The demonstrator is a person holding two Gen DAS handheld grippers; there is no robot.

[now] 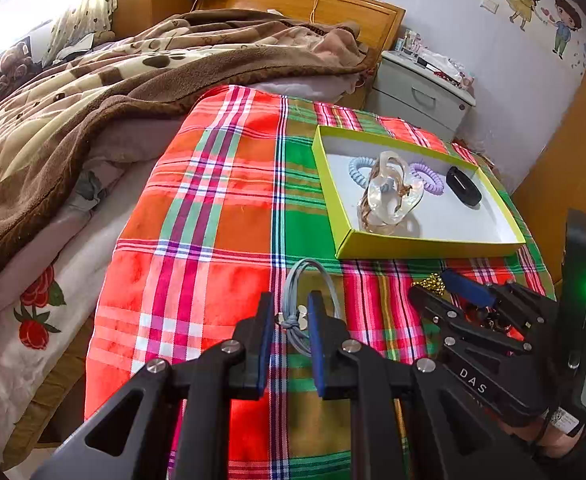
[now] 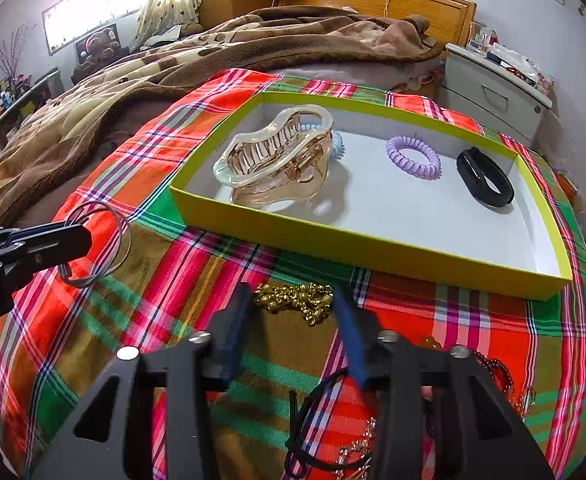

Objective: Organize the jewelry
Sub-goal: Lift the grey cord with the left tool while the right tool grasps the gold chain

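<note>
Straddling gold chain (image 2: 297, 300), right tongs (image 2: 293, 312); box rim (image 2: 373, 246) near

a bed (image 2: 93, 128) carries a plaid cloth (image 2: 173, 280) bearing a yellow-green tray (image 2: 373, 248) and gold chain (image 2: 297, 300).

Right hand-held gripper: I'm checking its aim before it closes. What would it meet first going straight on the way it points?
Probably the gold chain lying on the plaid cloth, just ahead between its open jaws; depth is uncertain.
</note>
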